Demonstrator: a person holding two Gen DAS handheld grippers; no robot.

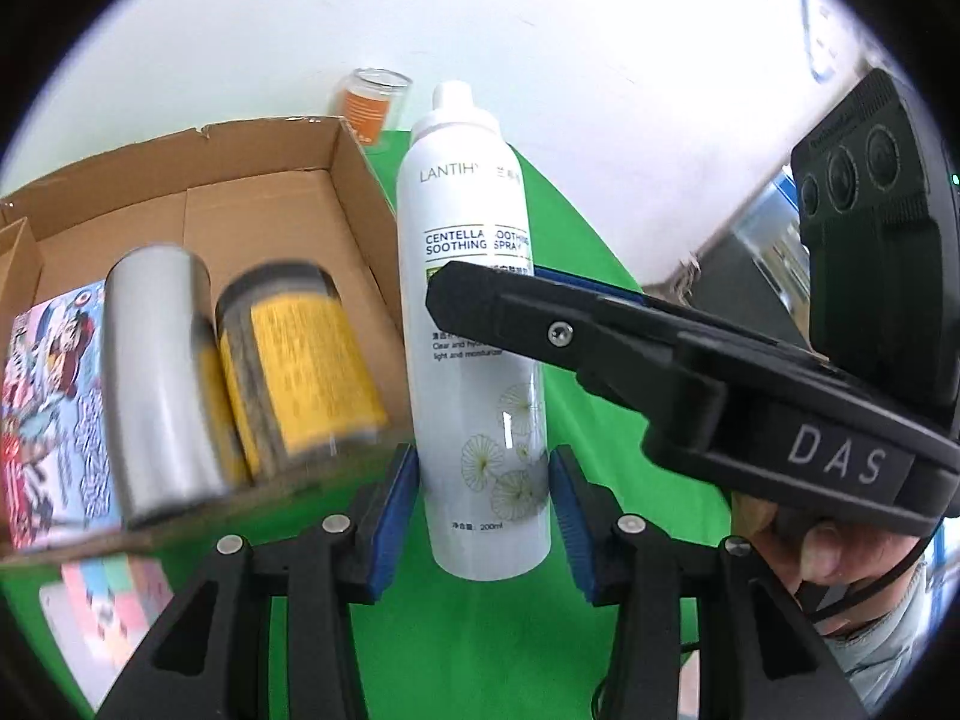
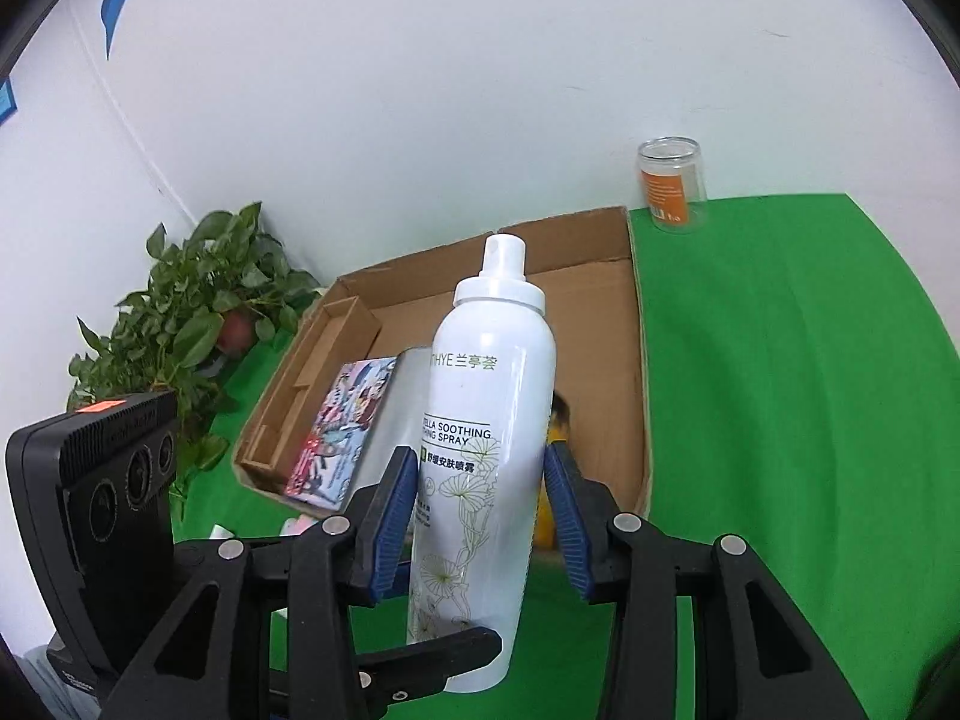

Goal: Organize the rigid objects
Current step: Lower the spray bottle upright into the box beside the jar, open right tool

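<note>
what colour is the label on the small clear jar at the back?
Orange, on the clear jar standing on the green cloth; clearest in the right wrist view.

A tall white spray bottle (image 1: pixel 474 324) stands upright on a green cloth (image 1: pixel 594 276), between the blue pads (image 1: pixel 393 519) of the left gripper (image 1: pixel 483 516), with narrow gaps on both sides. From the right, the black right gripper (image 1: pixel 480 294) reaches across the bottle's middle, held by a hand (image 1: pixel 804 552). Left of the bottle sits an open cardboard box (image 1: pixel 264 180) holding a silver can (image 1: pixel 156 384), a yellow-labelled jar (image 1: pixel 300 360) and a colourful printed box (image 1: pixel 48 414). A clear jar with an orange label (image 1: pixel 372 105) stands behind the box.
</note>
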